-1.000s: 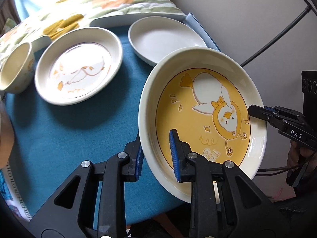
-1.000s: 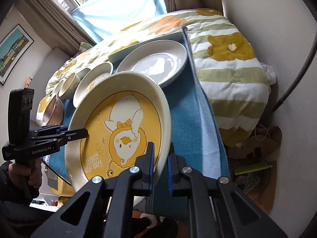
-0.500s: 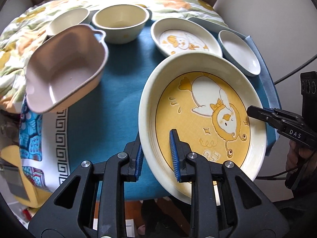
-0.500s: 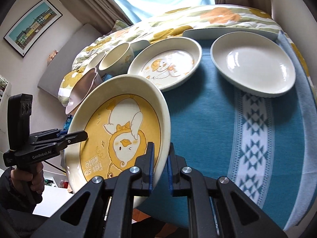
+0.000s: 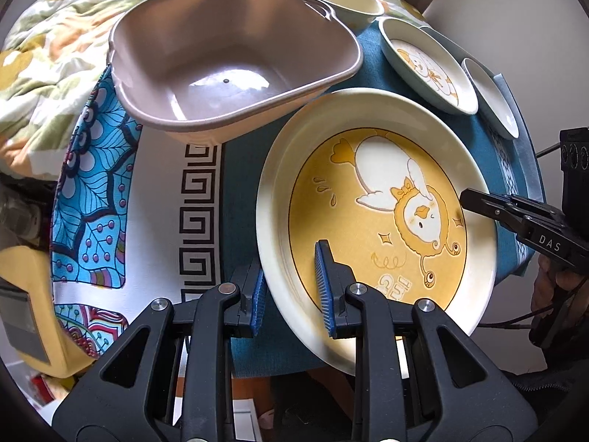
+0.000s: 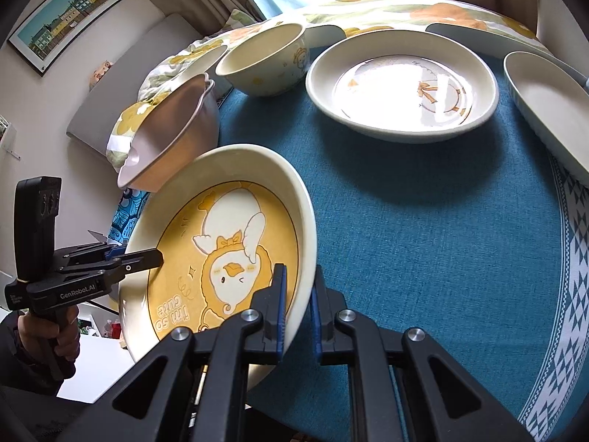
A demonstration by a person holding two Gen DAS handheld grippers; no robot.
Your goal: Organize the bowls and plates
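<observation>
A cream plate with a yellow duck picture (image 5: 375, 221) (image 6: 228, 258) is held tilted above the blue cloth, carried by both grippers. My left gripper (image 5: 291, 291) is shut on its near rim in the left wrist view; its tip (image 6: 147, 258) shows at the plate's left edge in the right wrist view. My right gripper (image 6: 298, 294) is shut on the opposite rim, and its tip (image 5: 475, 199) shows at the plate's right edge. A pinkish-brown square bowl (image 5: 228, 62) (image 6: 173, 129) sits right beside the plate.
On the blue cloth (image 6: 423, 239) stand a cream bowl (image 6: 265, 59), a white duck plate (image 6: 401, 84) and a plain plate (image 6: 545, 99). A patterned cloth (image 5: 92, 184) and a flowered quilt (image 5: 44, 55) lie to the left. A hand (image 6: 44, 331) holds the left gripper.
Both grippers have carried the yellow plate leftward across the table and a little lower. The pinkish-brown bowl now sits close beside it; the other plates have fallen away to the right.
</observation>
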